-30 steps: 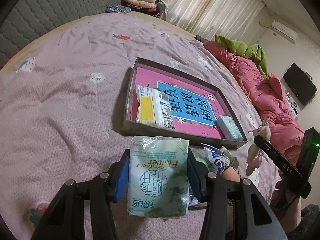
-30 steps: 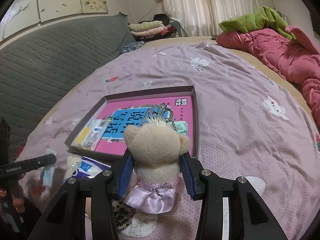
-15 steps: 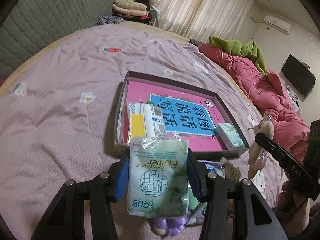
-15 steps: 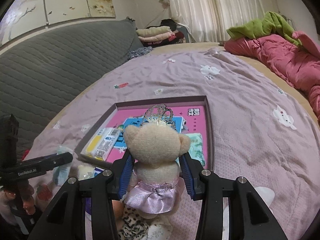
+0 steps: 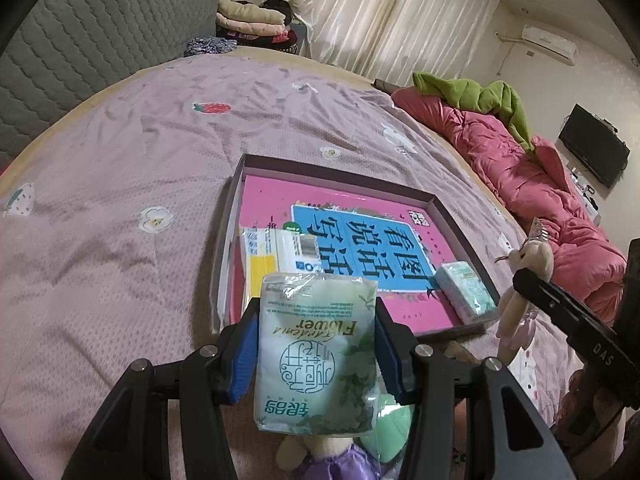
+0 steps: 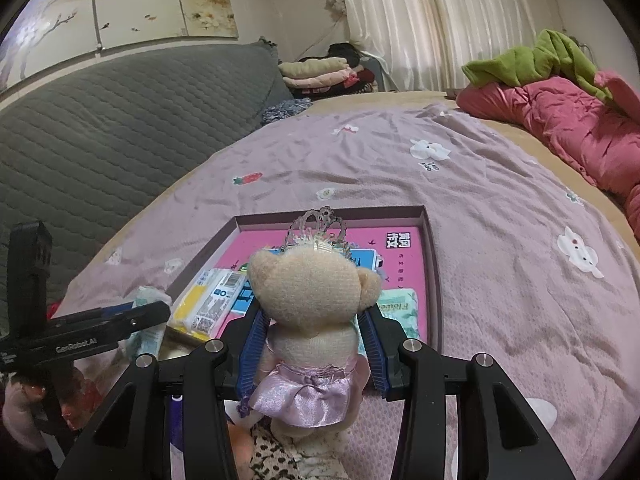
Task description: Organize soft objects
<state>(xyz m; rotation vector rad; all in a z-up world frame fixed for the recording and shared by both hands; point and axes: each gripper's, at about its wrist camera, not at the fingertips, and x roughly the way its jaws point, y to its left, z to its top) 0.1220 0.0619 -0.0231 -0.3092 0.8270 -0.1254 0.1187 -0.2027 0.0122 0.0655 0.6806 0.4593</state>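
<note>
A: The tissue pack (image 5: 316, 350) is clamped between the jaws of the left gripper (image 5: 316, 354), above the near wall of the tray (image 5: 436, 204).

B: The teddy bear (image 6: 310, 320) is pinched at the body by the right gripper (image 6: 312, 348), before the same tray.

A: If both are released together, a collision is possible, or the bear is caught on the wall.

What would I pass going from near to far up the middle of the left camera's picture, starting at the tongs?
Left tongs holding a green tissue pack → yellow-and-white tissue pack inside the box → far rim of the shallow box → strawberry print on the purple bedspread → folded clothes → curtains.
</note>
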